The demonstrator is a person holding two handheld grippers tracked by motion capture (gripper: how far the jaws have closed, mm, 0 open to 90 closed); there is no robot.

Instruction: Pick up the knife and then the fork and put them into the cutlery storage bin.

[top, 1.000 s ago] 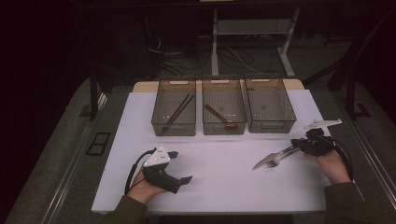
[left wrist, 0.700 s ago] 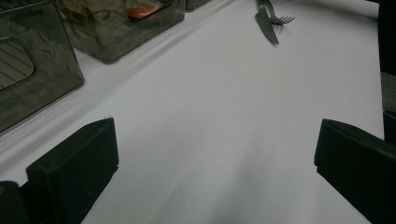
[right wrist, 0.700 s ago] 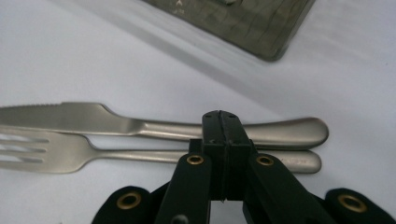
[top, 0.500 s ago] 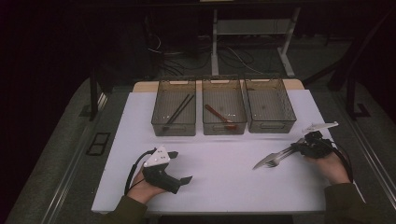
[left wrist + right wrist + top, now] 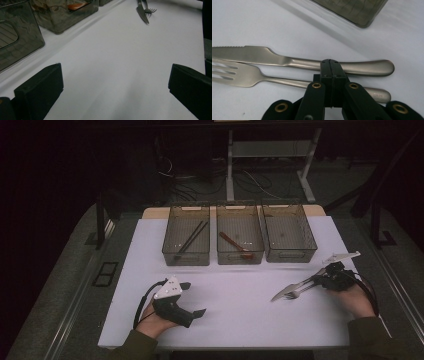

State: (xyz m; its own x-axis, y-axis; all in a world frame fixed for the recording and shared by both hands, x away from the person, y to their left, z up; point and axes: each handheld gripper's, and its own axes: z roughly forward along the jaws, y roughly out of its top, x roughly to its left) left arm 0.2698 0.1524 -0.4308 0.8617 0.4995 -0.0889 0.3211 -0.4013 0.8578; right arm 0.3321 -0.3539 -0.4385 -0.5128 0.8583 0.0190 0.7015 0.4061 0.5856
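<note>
Fork (image 5: 242, 75) and knife (image 5: 262, 56) are lying side by side on the white desk (image 5: 240, 310), likely stiff, smooth and slippery. Right tongs (image 5: 331, 66) are sitting closed, empty, over their handles, the best holding place; left tongs (image 5: 112, 87) are gaping wide

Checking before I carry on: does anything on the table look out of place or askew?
Only the knife and fork: they lie loose on the white table at the right tool, overlapping, outside the three bins. Nothing is spilled or damaged.
</note>
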